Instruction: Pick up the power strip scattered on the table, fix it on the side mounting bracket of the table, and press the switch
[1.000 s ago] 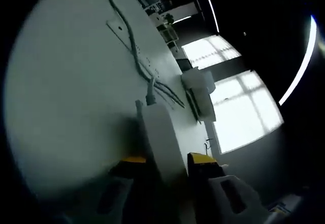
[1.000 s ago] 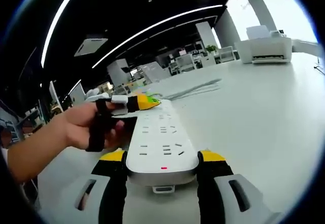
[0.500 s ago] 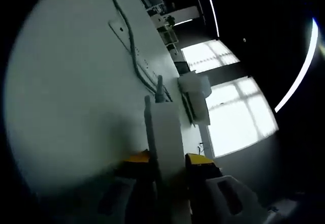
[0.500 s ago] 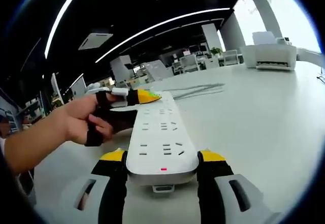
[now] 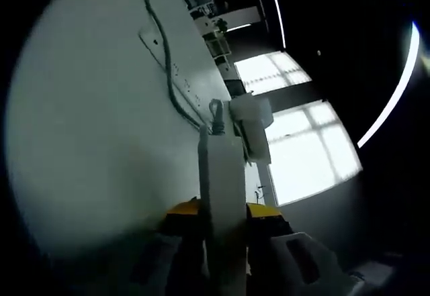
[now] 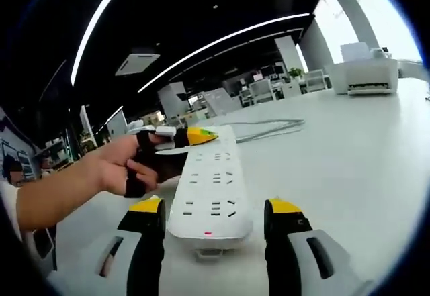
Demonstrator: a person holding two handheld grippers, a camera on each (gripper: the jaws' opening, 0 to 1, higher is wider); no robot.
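**Power strip held at one end, the other gripper's jaws spread beside it**

In the left gripper view the left gripper point(image 5: 223, 214) sits at the bottom centre, its two yellow-tipped jaws pressed against the narrow sides of the white power strip point(image 5: 222, 188); the strip stands on edge between them and runs up toward the middle of the frame; a grey cable point(image 5: 168, 61) leaves its far end and snakes across the white table point(image 5: 80, 121) toward the upper left; a flat white plate point(image 5: 156, 41) lies beside that cable near the top; a white printer point(image 5: 250, 123) sits just right of the strip's far end, with bright windows point(image 5: 306, 152) behind it on the right.

In the right gripper view the power strip point(image 6: 212, 192) lies lengthwise in the lower centre, sockets facing up, a small red light at its near end; the right gripper point(image 6: 216, 210) has its jaws apart, one on each side of the strip's near end, with a visible gap on both sides; at the strip's far end, left of centre, a person's hand point(image 6: 127, 165) in a black strap holds the left gripper point(image 6: 191, 135), whose yellow tip rests against the strip; the table point(image 6: 349, 162) stretches away to the right, with the printer point(image 6: 366, 74) at the upper right edge and the cable point(image 6: 269, 128) lying beyond the strip.
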